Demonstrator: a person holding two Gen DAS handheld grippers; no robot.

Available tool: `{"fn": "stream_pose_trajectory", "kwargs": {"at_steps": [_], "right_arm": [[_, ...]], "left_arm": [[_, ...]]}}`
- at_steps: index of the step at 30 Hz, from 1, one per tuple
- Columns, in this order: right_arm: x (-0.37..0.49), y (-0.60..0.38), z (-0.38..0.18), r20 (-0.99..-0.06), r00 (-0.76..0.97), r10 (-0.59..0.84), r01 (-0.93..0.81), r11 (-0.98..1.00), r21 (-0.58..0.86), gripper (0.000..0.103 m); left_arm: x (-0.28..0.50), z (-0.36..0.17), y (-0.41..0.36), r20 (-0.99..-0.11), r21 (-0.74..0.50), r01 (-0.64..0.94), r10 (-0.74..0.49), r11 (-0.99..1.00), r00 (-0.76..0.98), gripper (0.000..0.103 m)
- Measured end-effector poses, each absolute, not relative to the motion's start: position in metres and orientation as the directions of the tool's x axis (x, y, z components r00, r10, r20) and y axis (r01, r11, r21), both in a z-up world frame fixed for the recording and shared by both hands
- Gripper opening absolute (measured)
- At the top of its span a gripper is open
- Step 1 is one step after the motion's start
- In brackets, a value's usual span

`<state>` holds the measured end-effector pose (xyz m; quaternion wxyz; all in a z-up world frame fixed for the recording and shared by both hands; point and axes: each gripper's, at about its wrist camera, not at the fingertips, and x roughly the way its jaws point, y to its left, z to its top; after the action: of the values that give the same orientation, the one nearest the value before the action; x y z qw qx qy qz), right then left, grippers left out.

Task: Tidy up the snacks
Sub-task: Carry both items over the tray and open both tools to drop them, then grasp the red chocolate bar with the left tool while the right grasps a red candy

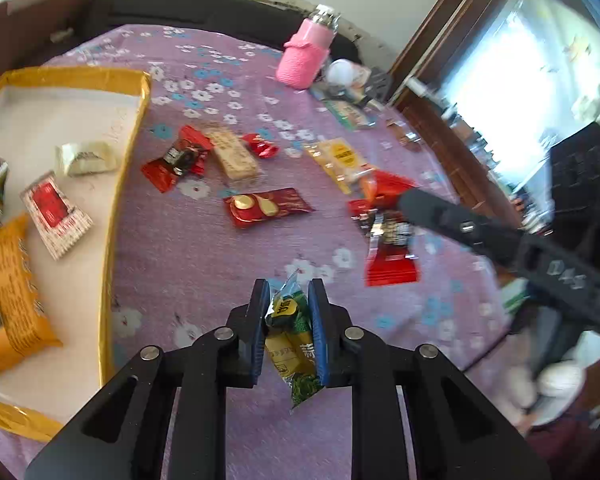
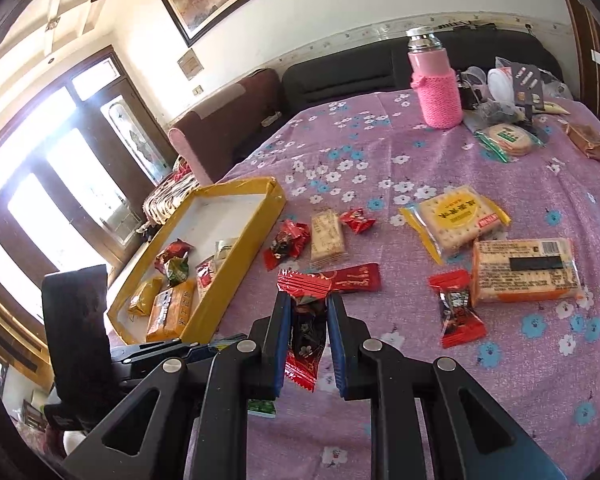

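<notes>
My left gripper (image 1: 289, 292) is shut on a green and yellow snack packet (image 1: 290, 344), held above the purple flowered cloth. My right gripper (image 2: 309, 300) is shut on a red and black candy (image 2: 306, 332); it also shows in the left wrist view (image 1: 388, 240), hanging from the right gripper's fingers. A yellow-rimmed tray (image 1: 128, 152) lies to the left with several snacks in it; it shows in the right wrist view too (image 2: 240, 256). Loose on the cloth are red candies (image 1: 178, 158), a cracker pack (image 1: 234, 154), a long red packet (image 1: 266, 206) and a yellow biscuit pack (image 2: 456, 216).
A pink knitted-sleeve bottle (image 2: 436, 88) stands at the back with small clutter (image 2: 512, 92) beside it. A larger cracker pack (image 2: 524, 270) and a red candy (image 2: 458, 310) lie at the right. A dark sofa (image 2: 340, 76) runs behind the table.
</notes>
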<state>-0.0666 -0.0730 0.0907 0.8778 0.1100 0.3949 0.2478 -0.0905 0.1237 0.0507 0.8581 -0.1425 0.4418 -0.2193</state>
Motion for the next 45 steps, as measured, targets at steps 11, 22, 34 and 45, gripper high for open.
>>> {"fn": "stream_pose_trajectory", "kwargs": {"at_steps": [11, 22, 34, 45], "right_arm": [[-0.063, -0.047, 0.109, -0.633, 0.547, 0.547, -0.397, 0.836, 0.379, 0.019], [-0.017, 0.089, 0.095, -0.694, 0.380, 0.612, -0.514, 0.763, 0.391, 0.018], [0.043, 0.166, 0.070, -0.761, 0.388, 0.521, -0.480, 0.819, 0.316, 0.025], [0.030, 0.063, 0.102, -0.704, 0.485, 0.520, -0.379, 0.850, 0.366, 0.045]], "left_arm": [[-0.099, 0.100, 0.187, -0.632, -0.394, 0.166, -0.398, 0.904, 0.666, 0.016], [-0.049, 0.085, 0.291, -0.690, -0.371, -0.073, -0.222, 0.926, 0.689, 0.016], [-0.024, 0.081, 0.332, -0.658, -0.456, -0.099, -0.261, 0.884, 0.706, 0.047], [-0.081, 0.100, 0.319, -0.537, -0.633, -0.066, -0.376, 0.771, 0.756, 0.063]]}}
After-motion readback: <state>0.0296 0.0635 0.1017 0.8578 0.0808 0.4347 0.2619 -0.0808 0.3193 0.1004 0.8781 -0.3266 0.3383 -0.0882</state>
